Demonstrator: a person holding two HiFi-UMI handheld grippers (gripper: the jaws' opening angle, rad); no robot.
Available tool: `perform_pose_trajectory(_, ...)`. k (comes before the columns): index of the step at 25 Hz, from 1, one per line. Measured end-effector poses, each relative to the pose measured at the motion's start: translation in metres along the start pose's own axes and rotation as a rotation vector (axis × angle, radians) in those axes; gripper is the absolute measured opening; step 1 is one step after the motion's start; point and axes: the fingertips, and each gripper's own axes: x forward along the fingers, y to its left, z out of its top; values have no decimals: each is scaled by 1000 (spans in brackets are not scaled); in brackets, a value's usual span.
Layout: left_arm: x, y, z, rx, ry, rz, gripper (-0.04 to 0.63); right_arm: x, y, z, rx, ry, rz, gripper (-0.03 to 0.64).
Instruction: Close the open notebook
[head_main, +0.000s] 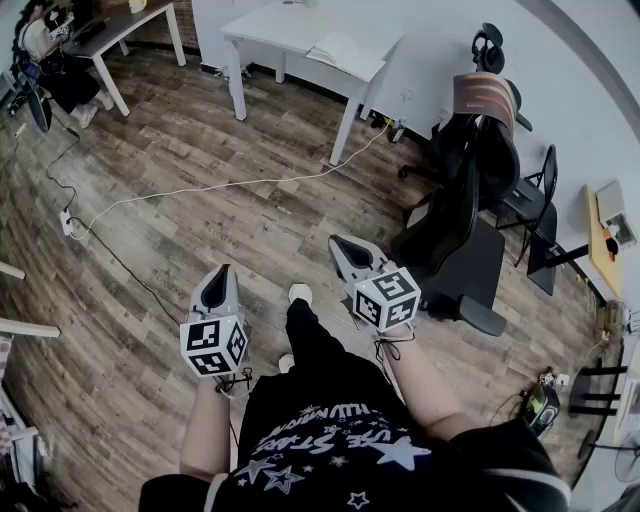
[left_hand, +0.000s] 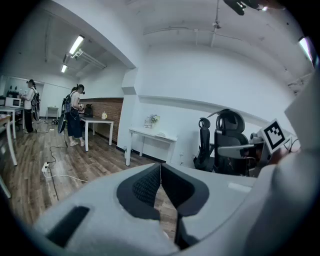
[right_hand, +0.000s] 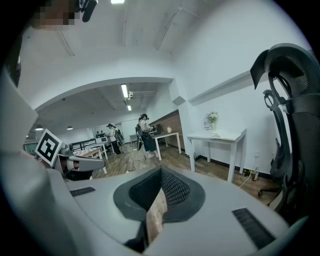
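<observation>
Head view down, gripper views forward

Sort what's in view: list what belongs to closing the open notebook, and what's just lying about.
For the job:
- open notebook
- white table it lies on
- left tongs and right tongs, both shut and empty

Just lying about:
- black office chairs
- white cable across the floor
- power strip
- far desk

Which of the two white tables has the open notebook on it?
The nearer table against the white wall; the open notebook lies at its right end. The other table stands by the brick wall.
</observation>
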Motion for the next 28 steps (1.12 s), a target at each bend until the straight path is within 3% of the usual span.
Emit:
perform_pose_trajectory(15,16,12,1,-17,-2,5,23,20,-7,0,17,-12,0,2)
perform_pose_trajectory(26,102,34,60,27,-31,-36,28,89,-65,43,65,-84,-27,2)
perform_pose_trajectory(28,127,38,70,19,-34,-51,103,108,-81,51,64,-84,-29,2)
